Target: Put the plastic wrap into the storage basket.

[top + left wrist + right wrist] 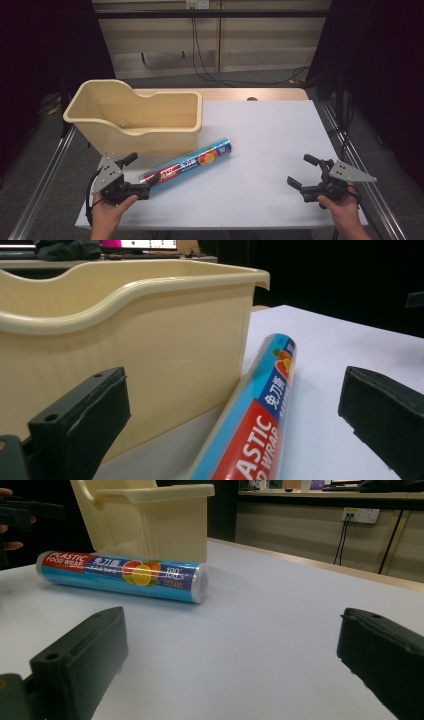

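Scene: a table [280, 150] covered with a pale white sheet, seen from above on the person's side, with a dark room and trailing cables beyond its far edge.

Roll of plastic wrap [187, 167]: a long blue and red tube with an orange fruit print, lying flat on the sheet at the near left. It runs on a slant, its near end pointing to the left gripper and its far end pointing right and away. In the left gripper view the roll [255, 420] lies just beside the tub's wall, very close, though whether they touch is unclear.

Tub [135, 117]: a cream plastic bin with a curved, stepped rim, standing upright at the far left of the table, just behind the roll. Its inside looks bare apart from a small mark on the floor.

Left gripper [137, 175]: held in the person's left hand [107, 210] at the near left corner. Its two black jaws stand wide apart, with the near end of the roll lying between them and neither pad pressing on it.

Right gripper [302, 172]: held in the person's right hand [342, 207] at the near right, well apart from the roll. Its jaws are spread wide over bare sheet and hold nothing, pointing left towards the roll and tub.
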